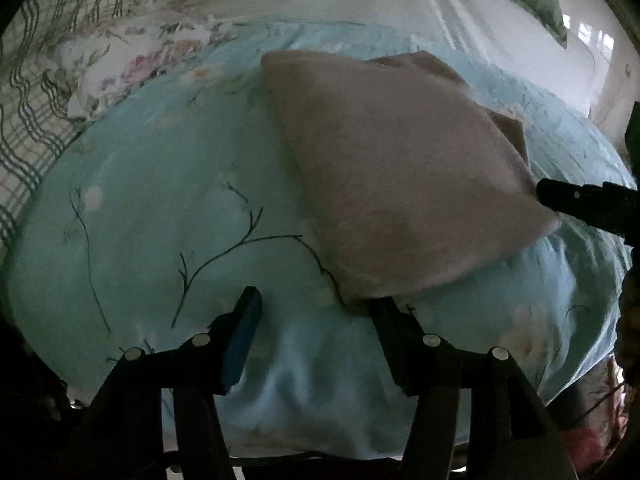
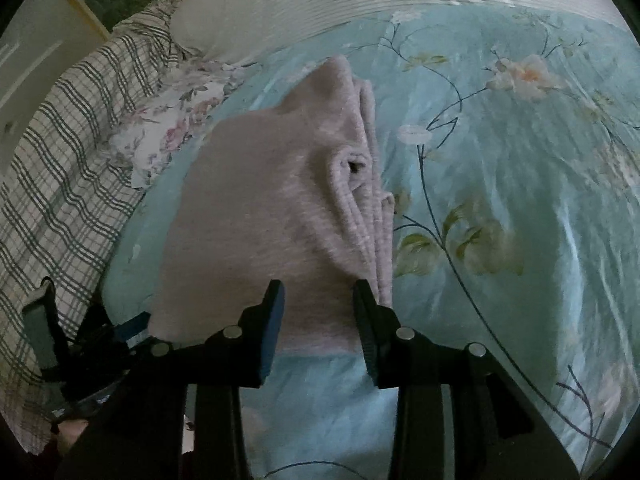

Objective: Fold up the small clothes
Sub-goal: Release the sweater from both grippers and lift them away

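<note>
Left gripper [image 1: 316, 304] jaws spread, empty, at edge of folded pink garment [image 1: 400, 168]. Right gripper [image 2: 320, 292] jaws apart w/ garment between, not pinched. Both over blue floral quilt [image 1: 140, 200].

Folded garment [image 2: 260, 200] on floral bedspread [image 2: 520, 200]

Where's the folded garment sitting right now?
The folded pinkish garment lies on the light blue floral quilt, just ahead of the right tool, stacked edges to the right; plaid bedding lies left.
</note>
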`<state>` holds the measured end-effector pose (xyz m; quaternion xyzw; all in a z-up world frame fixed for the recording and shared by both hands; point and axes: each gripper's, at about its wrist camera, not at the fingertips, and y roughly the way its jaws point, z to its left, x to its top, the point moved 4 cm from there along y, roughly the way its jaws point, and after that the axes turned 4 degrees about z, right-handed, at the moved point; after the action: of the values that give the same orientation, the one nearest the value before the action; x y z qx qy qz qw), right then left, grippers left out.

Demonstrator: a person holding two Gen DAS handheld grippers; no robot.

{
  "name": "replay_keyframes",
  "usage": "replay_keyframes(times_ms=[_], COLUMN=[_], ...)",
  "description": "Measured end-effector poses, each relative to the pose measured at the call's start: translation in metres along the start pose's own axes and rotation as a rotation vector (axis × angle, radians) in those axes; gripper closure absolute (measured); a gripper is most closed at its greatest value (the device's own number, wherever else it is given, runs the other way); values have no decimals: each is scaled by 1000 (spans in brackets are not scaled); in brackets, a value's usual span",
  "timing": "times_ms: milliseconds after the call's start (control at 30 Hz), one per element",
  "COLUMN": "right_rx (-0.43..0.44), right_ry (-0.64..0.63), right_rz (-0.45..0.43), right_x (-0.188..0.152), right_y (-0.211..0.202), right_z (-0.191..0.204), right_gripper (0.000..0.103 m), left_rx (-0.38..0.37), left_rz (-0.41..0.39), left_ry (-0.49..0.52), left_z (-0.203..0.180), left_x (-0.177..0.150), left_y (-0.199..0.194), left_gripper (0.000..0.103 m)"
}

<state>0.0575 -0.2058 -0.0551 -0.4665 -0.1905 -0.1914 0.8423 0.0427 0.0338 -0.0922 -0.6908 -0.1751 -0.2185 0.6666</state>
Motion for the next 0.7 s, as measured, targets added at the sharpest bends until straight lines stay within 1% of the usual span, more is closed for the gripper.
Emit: replay_keyframes(times_ms=[33, 133, 200, 233, 267, 300, 333, 367, 433, 500, 600, 633, 667, 700], right_rx=[-4, -15, -25, -38, -62, -64, -20, 5, 15, 32, 25, 8, 18, 52], right_ry=[-2, -3, -3, -3, 0, 1, -2, -9, -58, -82, -47, -33, -12, 5], right_rz=[0, 2, 7, 9, 0, -14, -46, -63, -80, -62, 1, 21, 38, 29], right_x=[0, -1, -1, -1, 1, 3, 7, 9, 15, 16, 8, 4, 0, -3], right_y=[1, 2, 0, -3, -10, -16, -27, -32, -34, -24, -1, 8, 16, 17], right_z=[-1, -3, -3, -3, -3, -2, 2, 5, 17, 23, 12, 4, -5, -10], right_gripper=[66, 66, 66, 66, 65, 65, 65, 65, 65, 65, 65, 65, 67, 68], left_rx=[-14, -34, -33, -14, 1, -19, -69, -96, -160, -224, -332, -338, -318, -314], left_rz=[0, 10, 22, 29, 31, 27, 11, -1, -42, -71, -89, -86, -71, -41], left_ry=[-38, -109, -114, -106, -105, -111, -125, -134, -137, -126, -89, -71, -56, -38], left_z=[6, 18, 19, 19, 20, 22, 25, 26, 22, 12, -10, -17, -22, -27], left_x=[-1, -4, -7, -9, -11, -11, -12, -11, -4, 6, 16, 16, 16, 13], left_y=[-2, -4, -7, -10, -13, -20, -28, -33, -43, -46, -45, -40, -31, -19], left_gripper=[44, 44, 47, 51, 62, 62, 62, 62, 62, 62, 61, 61, 62, 62])
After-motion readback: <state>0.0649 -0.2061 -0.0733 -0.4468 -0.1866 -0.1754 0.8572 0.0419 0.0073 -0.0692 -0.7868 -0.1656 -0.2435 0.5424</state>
